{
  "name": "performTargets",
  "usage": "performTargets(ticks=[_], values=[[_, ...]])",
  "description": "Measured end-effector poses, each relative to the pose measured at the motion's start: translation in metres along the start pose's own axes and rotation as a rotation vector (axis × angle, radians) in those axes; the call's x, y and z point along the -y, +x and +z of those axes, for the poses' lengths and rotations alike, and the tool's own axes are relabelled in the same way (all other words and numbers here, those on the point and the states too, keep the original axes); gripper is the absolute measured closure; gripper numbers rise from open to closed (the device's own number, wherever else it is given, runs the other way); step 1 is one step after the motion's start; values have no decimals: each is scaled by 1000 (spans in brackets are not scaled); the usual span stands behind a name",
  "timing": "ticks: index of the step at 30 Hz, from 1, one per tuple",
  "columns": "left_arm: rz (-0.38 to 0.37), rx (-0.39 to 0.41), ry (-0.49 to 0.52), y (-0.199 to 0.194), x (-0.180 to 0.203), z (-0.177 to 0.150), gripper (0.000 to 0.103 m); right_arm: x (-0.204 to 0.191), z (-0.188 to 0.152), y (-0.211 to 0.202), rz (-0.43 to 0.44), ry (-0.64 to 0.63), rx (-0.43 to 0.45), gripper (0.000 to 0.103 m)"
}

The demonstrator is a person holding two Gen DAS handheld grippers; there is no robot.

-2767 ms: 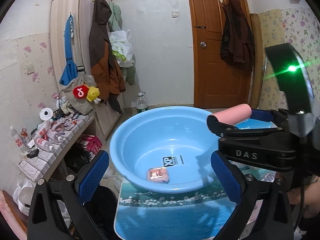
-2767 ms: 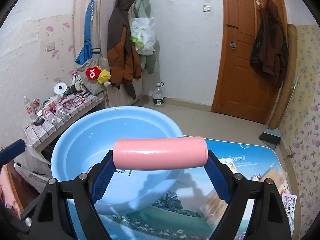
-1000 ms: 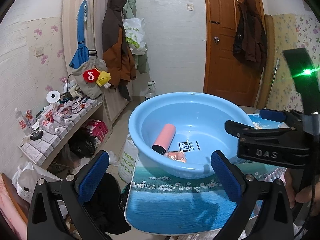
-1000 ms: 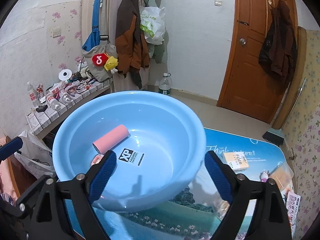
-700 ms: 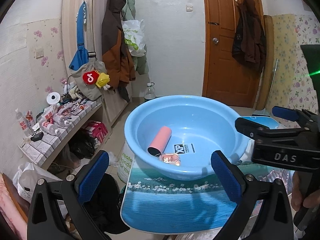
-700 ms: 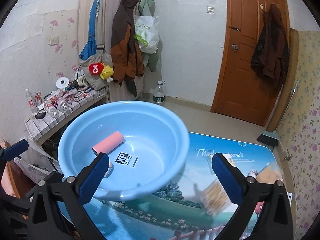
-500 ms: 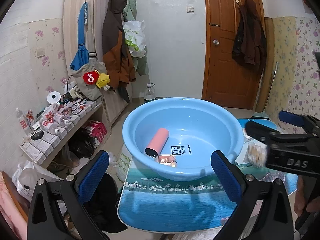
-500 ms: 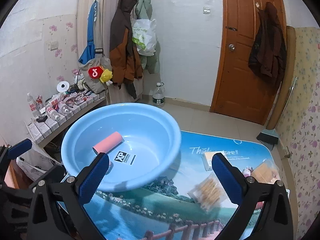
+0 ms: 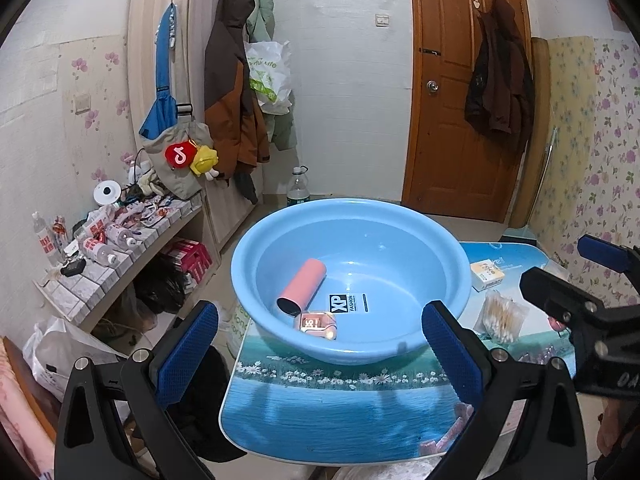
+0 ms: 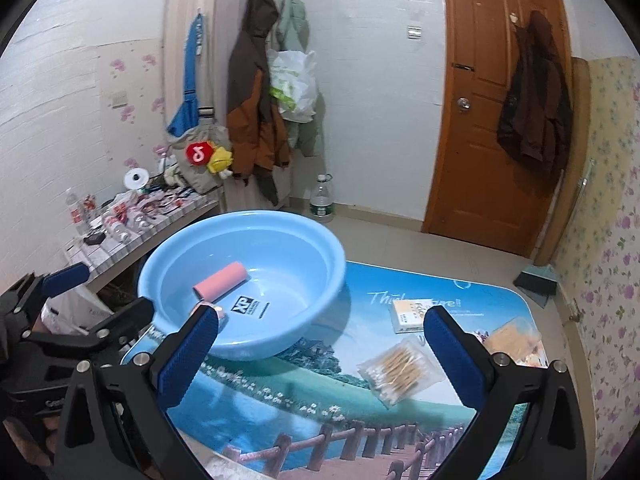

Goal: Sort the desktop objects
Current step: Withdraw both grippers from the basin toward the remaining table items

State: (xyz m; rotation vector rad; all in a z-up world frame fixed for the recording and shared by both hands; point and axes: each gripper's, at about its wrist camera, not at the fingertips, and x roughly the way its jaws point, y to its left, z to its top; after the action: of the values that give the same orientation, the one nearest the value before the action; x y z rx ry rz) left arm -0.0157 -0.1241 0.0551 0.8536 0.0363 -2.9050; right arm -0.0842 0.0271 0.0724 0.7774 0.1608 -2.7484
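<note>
light: even, cool indoor brightness
shadows: soft under the blue basin (image 10: 320, 256)
glare: faint on basin wall
edges: strong fisheye bending, black corners
focus: mostly sharp

Both cameras looked forward along their own fingers toward the blue basin (image 9: 348, 276), each from above and near the table's front edge. The left wrist view sat nearly straight before the basin and close to it, facing the door (image 9: 460, 100) beyond. The right wrist view stood to the right of the basin (image 10: 244, 280) and a little farther back. Both views shared the basin, the door (image 10: 492, 120) and the hanging coats left of it.
</note>
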Motion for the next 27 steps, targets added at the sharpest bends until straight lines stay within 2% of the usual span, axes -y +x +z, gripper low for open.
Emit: performTargets(ticks=[15, 27], values=[[4, -8, -1, -1, -2, -2, 0, 0, -4, 1, 9, 2, -16, 0], [-7, -18, 11, 3, 5, -4, 0, 34, -26, 8, -42, 74, -60, 0]])
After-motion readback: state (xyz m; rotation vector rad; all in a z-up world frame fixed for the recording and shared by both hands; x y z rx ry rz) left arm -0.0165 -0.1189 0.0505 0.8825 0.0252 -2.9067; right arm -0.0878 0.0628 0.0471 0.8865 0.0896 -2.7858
